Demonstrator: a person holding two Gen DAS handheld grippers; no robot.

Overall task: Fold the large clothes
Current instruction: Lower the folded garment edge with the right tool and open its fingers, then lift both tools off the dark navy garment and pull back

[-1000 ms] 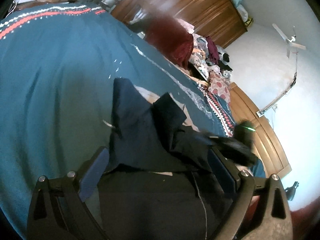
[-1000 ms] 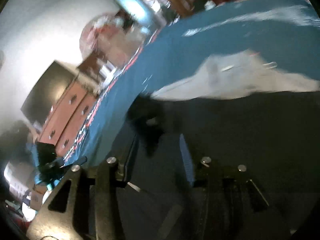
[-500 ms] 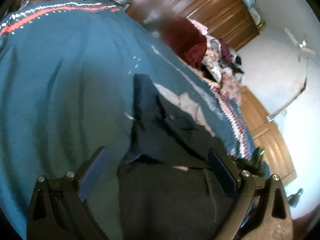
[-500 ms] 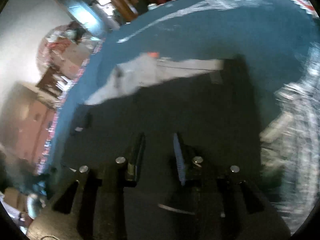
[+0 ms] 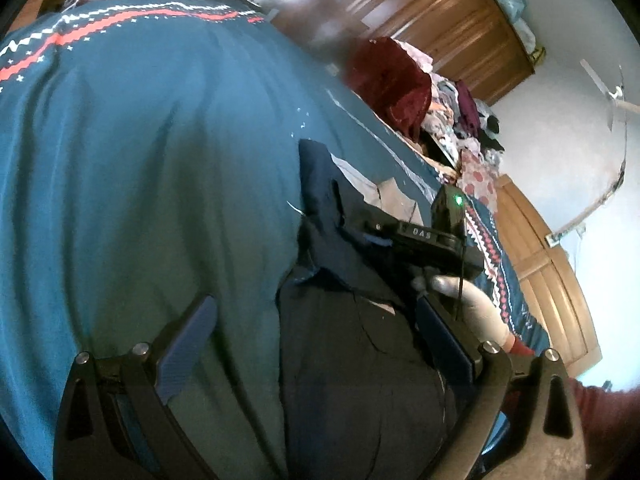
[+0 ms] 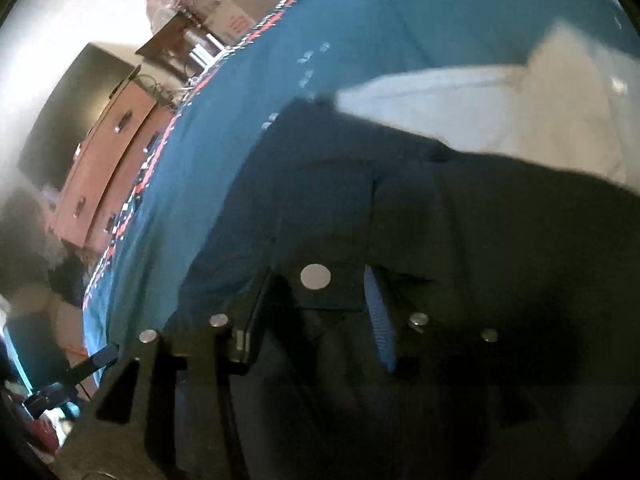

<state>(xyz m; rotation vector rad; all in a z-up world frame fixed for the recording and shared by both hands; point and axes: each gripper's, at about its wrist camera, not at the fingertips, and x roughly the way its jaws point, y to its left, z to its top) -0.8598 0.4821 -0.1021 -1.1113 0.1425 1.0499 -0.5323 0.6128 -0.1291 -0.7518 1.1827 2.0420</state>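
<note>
Two claws over one dark garment (image 5: 360, 360) lying on the teal bed (image 5: 140, 160), long axis running away from the left claw (image 5: 320, 344). Left claw spread wide, straddling the garment's near end, gripping nothing. Right claw (image 6: 316, 312) nearer the far fold, jaws narrowed around dark cloth; actual pinch can't be told.

Left black two-finger gripper with blue pads (image 5: 316, 344): jaws spread wide. Right black gripper (image 6: 316, 308): jaws narrowly apart, cloth between; grip unclear. White-gloved hand (image 5: 468, 300) holding right gripper, red sleeve (image 5: 600, 412).
</note>
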